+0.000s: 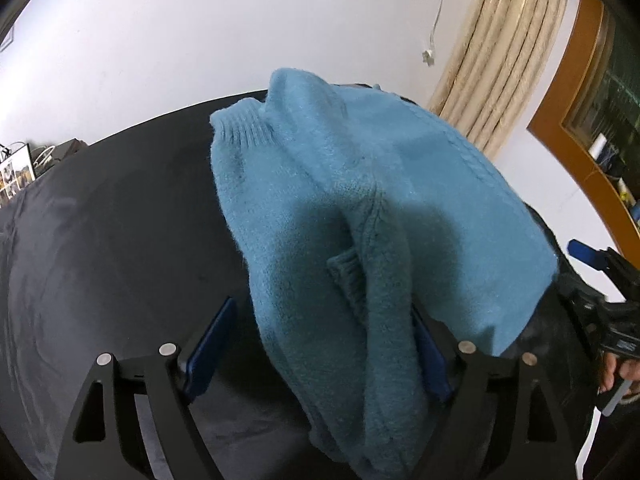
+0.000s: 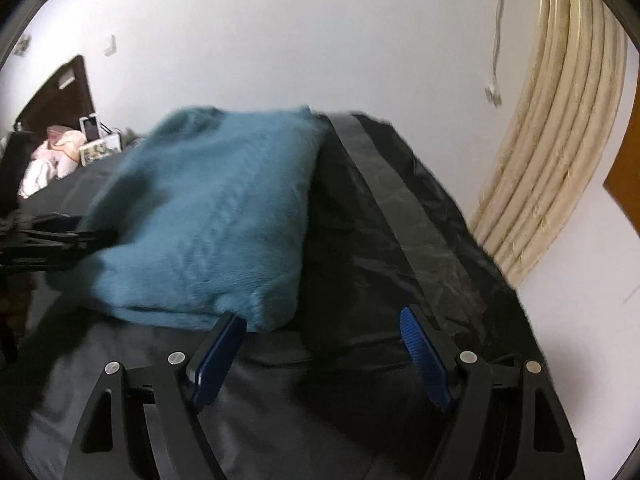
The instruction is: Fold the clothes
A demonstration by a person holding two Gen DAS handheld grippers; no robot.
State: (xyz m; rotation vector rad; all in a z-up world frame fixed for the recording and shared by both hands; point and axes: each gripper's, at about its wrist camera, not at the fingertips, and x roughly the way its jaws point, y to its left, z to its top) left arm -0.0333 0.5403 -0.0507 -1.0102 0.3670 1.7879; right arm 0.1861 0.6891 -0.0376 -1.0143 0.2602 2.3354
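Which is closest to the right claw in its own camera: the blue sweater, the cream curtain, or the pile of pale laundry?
1. Blue sweater, just ahead on the left, its corner by the right claw.
2. Cream curtain, far right by the wall.
3. Pale laundry, far left; too close to call against the curtain.

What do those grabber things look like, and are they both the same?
Yes, they match. The left gripper and right gripper each have black frames with cut-out openings, round silver bolts at the joints, and two flat blue fingers with ribbed pads. No cables or sleeves show on them.
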